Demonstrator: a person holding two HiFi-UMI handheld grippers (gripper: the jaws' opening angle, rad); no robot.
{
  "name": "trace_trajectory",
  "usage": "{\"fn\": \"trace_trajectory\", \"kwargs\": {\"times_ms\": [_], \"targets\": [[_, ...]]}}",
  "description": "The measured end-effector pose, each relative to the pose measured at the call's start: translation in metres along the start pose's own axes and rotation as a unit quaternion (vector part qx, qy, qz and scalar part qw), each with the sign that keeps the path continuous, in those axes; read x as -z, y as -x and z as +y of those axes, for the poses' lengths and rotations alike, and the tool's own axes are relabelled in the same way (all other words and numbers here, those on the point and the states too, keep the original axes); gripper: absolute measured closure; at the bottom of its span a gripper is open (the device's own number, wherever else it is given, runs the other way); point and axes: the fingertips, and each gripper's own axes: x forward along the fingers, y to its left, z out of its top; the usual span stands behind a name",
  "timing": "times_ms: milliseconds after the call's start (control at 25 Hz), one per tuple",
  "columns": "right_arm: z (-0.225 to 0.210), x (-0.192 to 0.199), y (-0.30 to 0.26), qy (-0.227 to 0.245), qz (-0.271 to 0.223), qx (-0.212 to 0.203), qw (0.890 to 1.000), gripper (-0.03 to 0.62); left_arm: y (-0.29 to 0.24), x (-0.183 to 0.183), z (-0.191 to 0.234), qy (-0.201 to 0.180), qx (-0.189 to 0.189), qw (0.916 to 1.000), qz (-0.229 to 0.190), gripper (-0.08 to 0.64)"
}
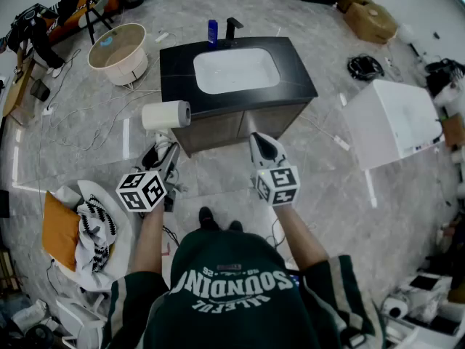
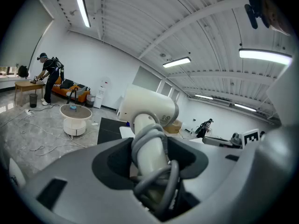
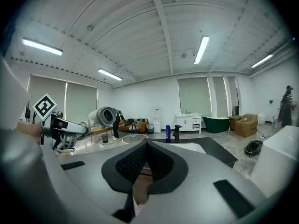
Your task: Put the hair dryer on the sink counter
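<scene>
The white hair dryer is held up in front of the cabinet's left corner, barrel sideways. My left gripper is shut on its handle. In the left gripper view the handle and its wound grey cord sit between the jaws. The sink counter has a black top with a white basin, a blue bottle and a black faucet at its back. My right gripper is shut and holds nothing, level with the left, near the cabinet front. The right gripper view shows the hair dryer at left.
A round white side table stands left of the counter, with cables across the floor around it. A white appliance stands to the right. A pile of cloth lies at the near left. A cardboard box is far right.
</scene>
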Motion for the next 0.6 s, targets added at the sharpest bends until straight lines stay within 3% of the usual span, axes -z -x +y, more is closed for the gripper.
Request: {"fn": "trace_trajectory", "kwargs": {"times_ms": [600], "targets": [[0.006,0.010,-0.048,-0.013,0.032,0.010,0.999,0.592,-0.033,-0.011,0.041,0.002,0.013,0.9998,0.014,0.334]]}}
